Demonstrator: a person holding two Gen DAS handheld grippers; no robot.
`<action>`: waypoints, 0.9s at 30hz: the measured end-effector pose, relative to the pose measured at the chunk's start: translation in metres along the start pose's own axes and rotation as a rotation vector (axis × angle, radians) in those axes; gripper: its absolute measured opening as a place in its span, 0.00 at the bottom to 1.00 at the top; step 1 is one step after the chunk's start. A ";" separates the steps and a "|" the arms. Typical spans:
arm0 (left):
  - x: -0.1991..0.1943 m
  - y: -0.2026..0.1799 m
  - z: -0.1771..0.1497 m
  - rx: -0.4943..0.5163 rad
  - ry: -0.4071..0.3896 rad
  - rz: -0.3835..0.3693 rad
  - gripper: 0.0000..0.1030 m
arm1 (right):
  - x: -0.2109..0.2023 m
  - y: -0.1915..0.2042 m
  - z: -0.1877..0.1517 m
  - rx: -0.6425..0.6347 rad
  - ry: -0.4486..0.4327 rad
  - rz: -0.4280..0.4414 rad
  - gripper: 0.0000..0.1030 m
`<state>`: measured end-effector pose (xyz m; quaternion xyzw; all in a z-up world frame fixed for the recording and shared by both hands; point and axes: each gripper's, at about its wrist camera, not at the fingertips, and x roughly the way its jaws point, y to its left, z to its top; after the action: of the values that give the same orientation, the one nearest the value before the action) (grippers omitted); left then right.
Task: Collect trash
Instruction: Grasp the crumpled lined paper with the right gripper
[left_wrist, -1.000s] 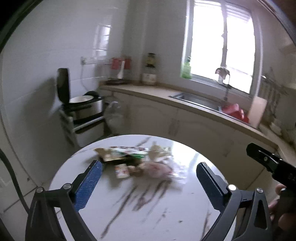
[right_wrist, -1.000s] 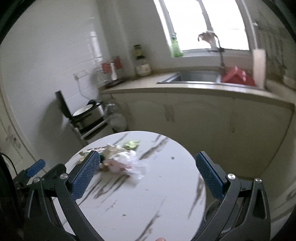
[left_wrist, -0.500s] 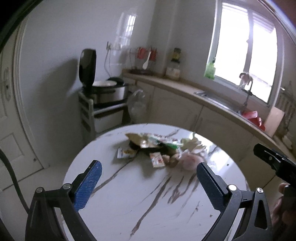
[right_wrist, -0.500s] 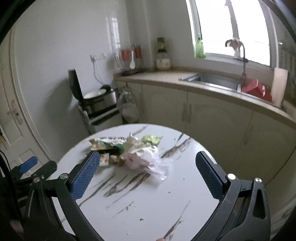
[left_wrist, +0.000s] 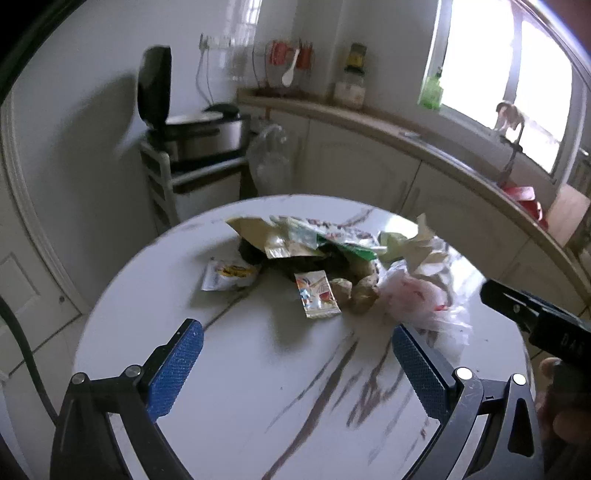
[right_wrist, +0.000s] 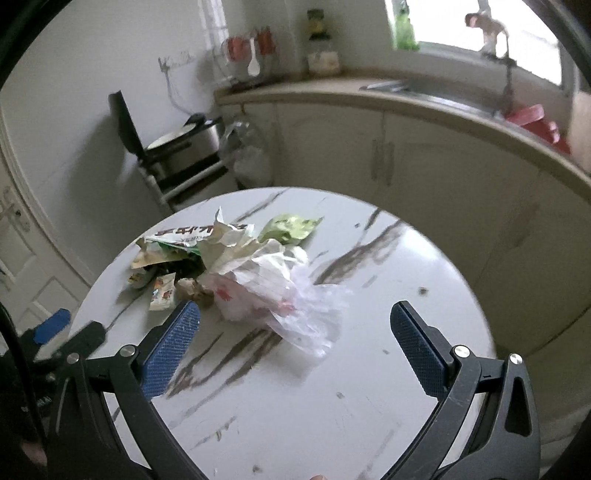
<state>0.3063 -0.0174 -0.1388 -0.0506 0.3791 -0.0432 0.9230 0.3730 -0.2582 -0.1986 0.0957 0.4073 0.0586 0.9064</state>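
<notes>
A round white tabletop (left_wrist: 258, 387) with dark marble-like streaks fills the lower half of both wrist views. A heap of trash (left_wrist: 332, 258) lies on it, toward the far edge and a little to the left of centre as the right wrist view shows it.

In the heap, a crumpled clear plastic bag (right_wrist: 295, 299) with red print lies nearest the right gripper. Behind it sit crumpled white paper (right_wrist: 232, 243) and a pale green wrapper (right_wrist: 288, 229). A flat printed packet (left_wrist: 317, 232) and a tan foil pouch (left_wrist: 258, 236) rest at the back. A small foil sachet (left_wrist: 317, 293) lies flat on the near side of the heap, touching two brownish lumps (left_wrist: 351, 291). Another small sachet (left_wrist: 229, 273) lies just to the left, slightly apart from the rest.

The left gripper (left_wrist: 293, 365) hangs above the near part of the tabletop, its blue-padded jaws spread wide with nothing between them. The right gripper (right_wrist: 295, 354) is likewise spread wide and empty, with the plastic bag just beyond its pads.

Beyond the table, a rice cooker (left_wrist: 199, 133) with its lid raised stands on a small rack, and a counter (left_wrist: 406, 129) with a sink runs under a bright window (left_wrist: 498, 74).
</notes>
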 end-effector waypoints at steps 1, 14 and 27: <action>0.007 0.001 0.003 -0.001 0.008 -0.002 0.98 | 0.010 0.000 0.004 -0.004 0.010 0.017 1.00; 0.095 0.001 0.039 -0.007 0.109 -0.030 0.95 | 0.084 0.027 0.025 -0.126 0.104 0.121 0.59; 0.133 0.025 0.057 -0.022 0.136 -0.098 0.46 | 0.065 0.008 0.020 -0.103 0.072 0.217 0.32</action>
<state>0.4416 -0.0049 -0.1942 -0.0764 0.4385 -0.0873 0.8912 0.4311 -0.2406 -0.2310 0.0905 0.4231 0.1805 0.8833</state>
